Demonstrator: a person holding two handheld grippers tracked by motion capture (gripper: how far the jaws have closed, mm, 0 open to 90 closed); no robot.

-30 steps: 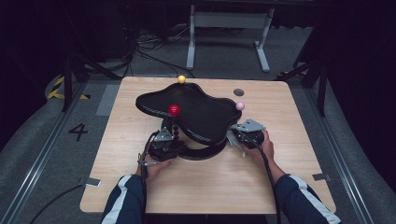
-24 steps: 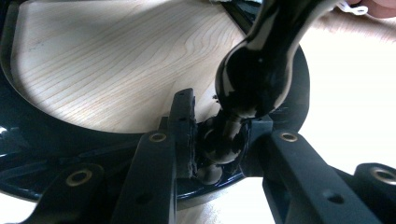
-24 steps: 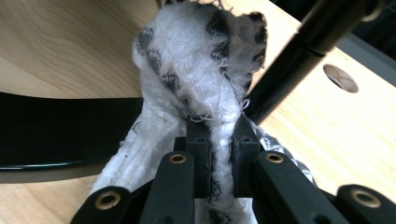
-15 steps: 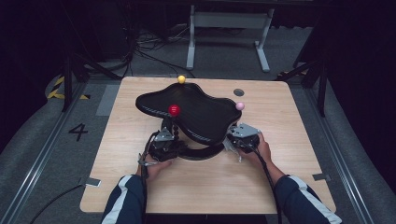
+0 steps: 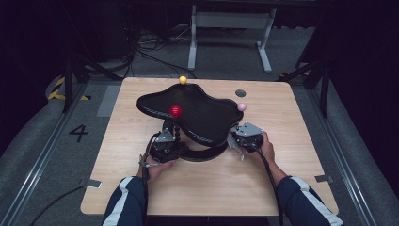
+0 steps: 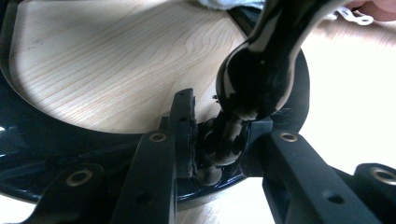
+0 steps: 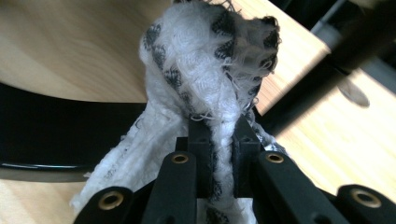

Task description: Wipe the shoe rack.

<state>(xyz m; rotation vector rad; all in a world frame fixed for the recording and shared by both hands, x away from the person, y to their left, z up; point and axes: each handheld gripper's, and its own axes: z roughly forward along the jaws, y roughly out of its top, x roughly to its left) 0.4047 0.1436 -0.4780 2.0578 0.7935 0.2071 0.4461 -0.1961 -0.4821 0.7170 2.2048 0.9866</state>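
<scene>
Table (image 5: 301,188) front bare; L gripper (image 6: 212,154), R gripper (image 7: 219,154) clamped at stand (image 5: 188,110) edge.

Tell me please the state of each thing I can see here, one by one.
left hand-held gripper: shut on the black post
black post: clamped low down, glossy
right hand-held gripper: shut on the white cloth
white cloth: bunched up, frayed
black tray: raised above the table, tilted

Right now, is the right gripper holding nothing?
No, the right gripper is shut on a white cloth bunched between its jaws.
</scene>
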